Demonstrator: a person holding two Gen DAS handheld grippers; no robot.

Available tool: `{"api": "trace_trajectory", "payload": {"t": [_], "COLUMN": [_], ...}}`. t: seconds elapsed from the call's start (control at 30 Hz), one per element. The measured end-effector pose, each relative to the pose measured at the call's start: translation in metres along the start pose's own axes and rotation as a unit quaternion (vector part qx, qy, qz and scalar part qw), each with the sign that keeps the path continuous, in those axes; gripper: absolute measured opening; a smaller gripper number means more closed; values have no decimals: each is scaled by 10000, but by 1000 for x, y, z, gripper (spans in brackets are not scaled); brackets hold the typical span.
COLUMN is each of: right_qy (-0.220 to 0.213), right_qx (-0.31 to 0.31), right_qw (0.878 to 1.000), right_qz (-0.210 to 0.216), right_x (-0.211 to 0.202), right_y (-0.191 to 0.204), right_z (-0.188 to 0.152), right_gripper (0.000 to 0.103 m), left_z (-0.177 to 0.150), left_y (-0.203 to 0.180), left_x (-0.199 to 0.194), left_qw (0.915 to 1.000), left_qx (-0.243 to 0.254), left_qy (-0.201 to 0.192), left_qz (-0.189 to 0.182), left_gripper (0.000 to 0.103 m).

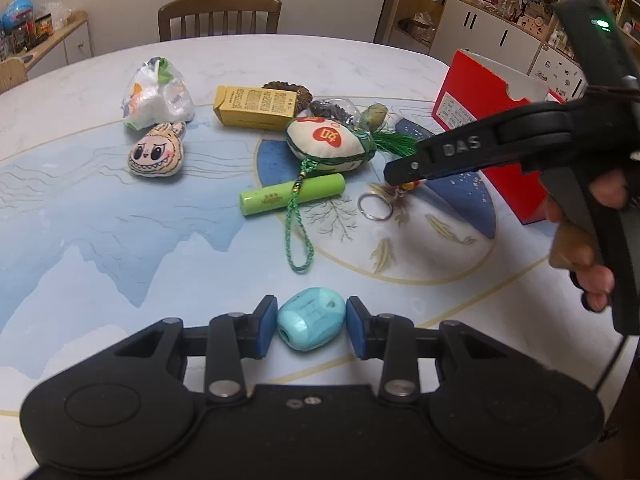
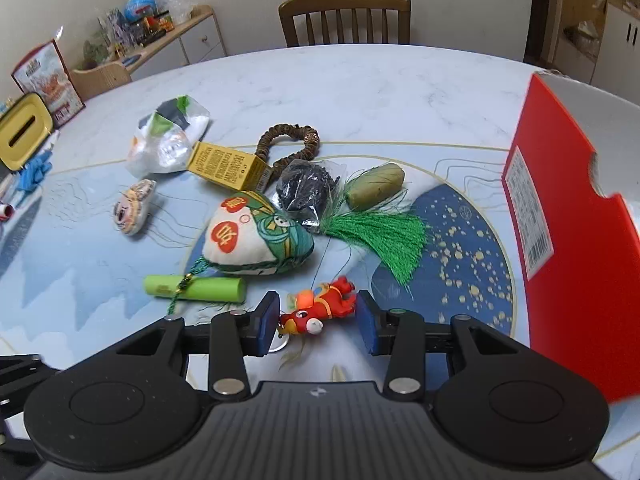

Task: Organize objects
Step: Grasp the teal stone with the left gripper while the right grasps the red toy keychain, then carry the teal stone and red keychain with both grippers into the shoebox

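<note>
Meanwhile right claw (image 2: 316, 318) straddles red figurine (image 2: 320, 306) beside red box (image 2: 560, 208).

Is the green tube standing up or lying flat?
Lying flat: the green tube rests lengthwise on the table, with the sachet's green cord draped across it.

Near table (image 1: 120, 260) w/ bare room left; clutter mid: green tube (image 1: 292, 200), sachet (image 1: 330, 144); red box (image 2: 572, 248) walled off right side
</note>
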State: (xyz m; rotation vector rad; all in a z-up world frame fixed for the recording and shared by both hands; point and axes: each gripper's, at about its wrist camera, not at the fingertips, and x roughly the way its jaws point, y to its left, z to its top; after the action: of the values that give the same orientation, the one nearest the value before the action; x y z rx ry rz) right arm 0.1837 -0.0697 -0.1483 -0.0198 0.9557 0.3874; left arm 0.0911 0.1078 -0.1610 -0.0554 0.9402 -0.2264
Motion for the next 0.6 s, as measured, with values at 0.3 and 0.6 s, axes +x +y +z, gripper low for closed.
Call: {"api": "trace_trajectory", "payload": {"t": [0.3,0.6], "right_qy": [-91,-349], "right_qx": [252,400], "right_qw": [9993,9975], "right_qz": [258,475], "right_x": [-37,-88], "right_y": [-14,-34], "right_z": [-3,9], "right_gripper": [40,40], "left_z": [15,48], "left_y": [-10,-31], "left_x": [-7,-22], "left_qw": [9998,9993], "left_qx": [-41,149], "left_qy": [-52,-189], "left_qz": [-160,-280], "left_gripper": [36,36]}}
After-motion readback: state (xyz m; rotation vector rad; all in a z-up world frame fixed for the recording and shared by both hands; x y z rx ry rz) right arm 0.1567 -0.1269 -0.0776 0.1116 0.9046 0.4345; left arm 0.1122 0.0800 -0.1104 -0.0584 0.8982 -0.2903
